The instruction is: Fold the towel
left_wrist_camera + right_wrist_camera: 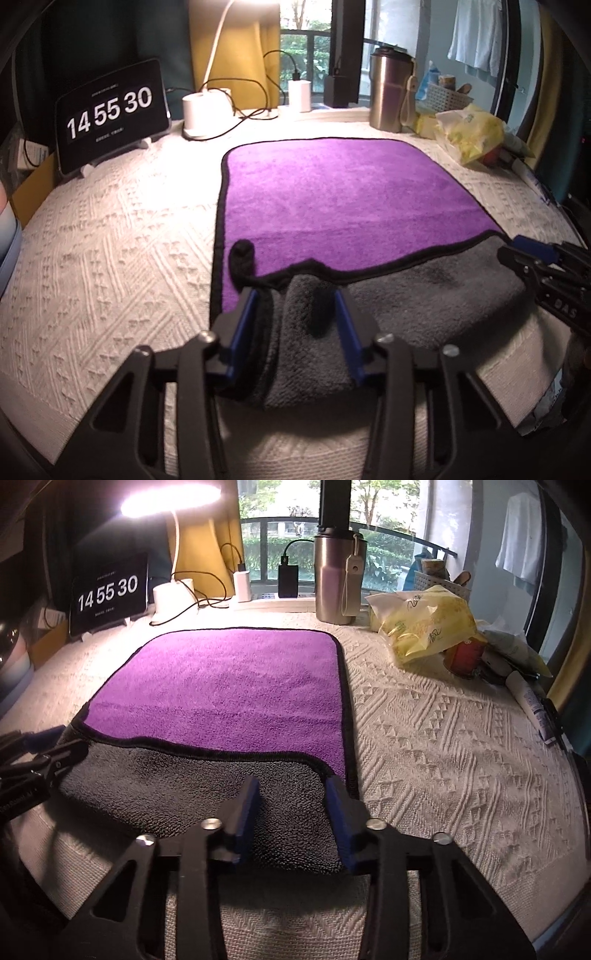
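A purple towel point(340, 192) with a black hem lies on the white textured cloth; its near edge is folded over, showing the grey underside point(406, 295). It also shows in the right wrist view point(229, 686), grey flap point(184, 786) nearest. My left gripper point(295, 299) stands open over the flap's left near corner, where the grey cloth bunches up between the blue pads without being clamped. My right gripper point(291, 786) stands open over the flap's right near corner. Each gripper shows at the edge of the other view: right point(535, 266), left point(33, 760).
A tablet clock point(110, 114) stands back left. A lamp base point(203, 110), chargers and cables, and a steel tumbler point(389, 92) line the back. A yellow bag point(424, 624), a can and tubes lie at the right. The white cloth point(443, 738) covers the table.
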Demonstrator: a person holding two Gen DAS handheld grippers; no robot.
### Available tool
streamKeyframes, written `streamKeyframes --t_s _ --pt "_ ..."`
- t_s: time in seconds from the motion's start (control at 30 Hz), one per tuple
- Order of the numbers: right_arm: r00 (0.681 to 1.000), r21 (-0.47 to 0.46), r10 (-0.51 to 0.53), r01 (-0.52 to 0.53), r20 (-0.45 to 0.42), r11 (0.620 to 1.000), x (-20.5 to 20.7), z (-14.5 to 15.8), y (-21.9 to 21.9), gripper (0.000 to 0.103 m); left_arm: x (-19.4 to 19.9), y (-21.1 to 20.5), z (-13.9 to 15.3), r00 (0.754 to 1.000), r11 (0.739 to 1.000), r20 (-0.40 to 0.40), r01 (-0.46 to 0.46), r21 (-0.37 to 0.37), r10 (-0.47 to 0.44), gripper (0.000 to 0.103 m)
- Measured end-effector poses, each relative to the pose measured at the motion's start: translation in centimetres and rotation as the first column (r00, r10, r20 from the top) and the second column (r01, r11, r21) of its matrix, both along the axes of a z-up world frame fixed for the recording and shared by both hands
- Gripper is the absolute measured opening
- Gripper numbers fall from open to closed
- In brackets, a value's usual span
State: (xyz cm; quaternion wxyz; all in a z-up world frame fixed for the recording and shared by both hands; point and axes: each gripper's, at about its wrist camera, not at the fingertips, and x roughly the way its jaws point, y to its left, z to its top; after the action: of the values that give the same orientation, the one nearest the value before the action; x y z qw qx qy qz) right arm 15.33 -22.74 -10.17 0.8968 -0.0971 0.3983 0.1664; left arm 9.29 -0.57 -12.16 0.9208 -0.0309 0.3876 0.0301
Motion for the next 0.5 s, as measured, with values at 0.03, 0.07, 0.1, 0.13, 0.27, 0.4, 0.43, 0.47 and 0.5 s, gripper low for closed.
streamKeyframes --t_s 0.03,0.07,0.1,0.13,0.27,0.4,0.43,0.47,0.5 --pt "1.000 -0.009 0.006 -0.006 0.001 1.000 0.0 0.0 0.1 0.021 0.0 0.0 0.0 1.000 1.000 0.000 0.001 0.000 -0.001 0.040" --pt "1.000 -0.014 0.011 -0.011 0.001 1.000 -0.1 -0.1 0.3 0.011 0.0 -0.1 0.0 1.000 1.000 0.003 0.004 -0.003 -0.004 0.037" --pt "1.000 -0.022 0.009 -0.009 0.003 1.000 -0.1 -0.2 0.4 0.011 -0.1 0.0 0.1 1.000 1.000 0.005 0.005 -0.006 -0.005 0.034" --pt "1.000 -0.022 0.010 -0.010 0.008 1.000 -0.1 -0.2 0.4 0.008 -0.1 0.0 0.1 1.000 1.000 0.007 0.005 -0.009 -0.005 0.029" --pt "1.000 -0.020 0.020 -0.020 0.023 1.000 -0.3 0.0 0.4 0.005 -0.1 -0.2 0.2 1.000 1.000 0.015 0.016 -0.026 -0.015 0.022" --pt "0.999 -0.011 -0.009 0.010 0.050 1.000 -0.1 0.7 -0.3 0.005 -0.2 -0.2 0.4 1.000 0.999 0.023 0.023 -0.040 -0.022 0.019" --pt "0.999 -0.003 -0.014 0.014 0.044 1.000 0.1 0.8 -0.6 0.006 -0.3 -0.2 0.5 0.999 0.999 0.031 0.025 -0.045 -0.023 0.017" --pt "0.999 -0.004 -0.017 0.017 0.038 1.000 0.2 0.7 -0.7 0.013 -0.4 -0.2 0.6 0.999 0.999 0.035 0.027 -0.045 -0.025 0.017" --pt "0.999 -0.013 -0.027 0.027 0.033 1.000 0.5 0.6 -0.9 0.017 -0.4 -0.2 0.7 0.999 0.999 0.038 0.030 -0.045 -0.028 0.017"
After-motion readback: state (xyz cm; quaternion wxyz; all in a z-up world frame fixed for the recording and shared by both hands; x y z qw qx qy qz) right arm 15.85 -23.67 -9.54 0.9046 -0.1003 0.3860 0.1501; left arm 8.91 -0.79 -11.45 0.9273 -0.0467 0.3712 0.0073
